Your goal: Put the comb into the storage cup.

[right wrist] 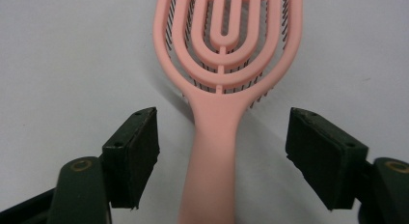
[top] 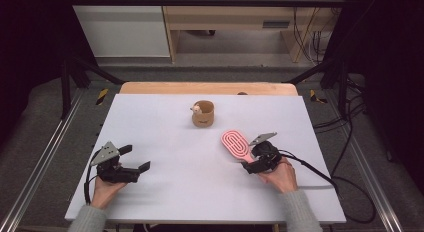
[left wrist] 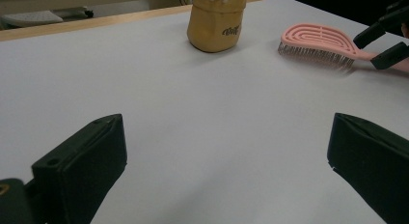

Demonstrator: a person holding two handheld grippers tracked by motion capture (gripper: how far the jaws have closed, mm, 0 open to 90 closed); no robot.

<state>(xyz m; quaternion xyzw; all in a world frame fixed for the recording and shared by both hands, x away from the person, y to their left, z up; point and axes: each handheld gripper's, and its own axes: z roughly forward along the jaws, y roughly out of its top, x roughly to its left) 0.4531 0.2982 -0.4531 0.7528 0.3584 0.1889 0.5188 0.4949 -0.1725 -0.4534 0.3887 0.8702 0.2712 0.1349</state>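
Right gripper view showed the one pink hairbrush lying bristles-down on the table, its handle between the right gripper fingers, which stood apart, touching nothing. It looked light, stiff and smooth plastic; the narrow handle seemed the best place to grip. One tan cup stood beyond the hairbrush. The left gripper, well left of the hairbrush, was released and empty.
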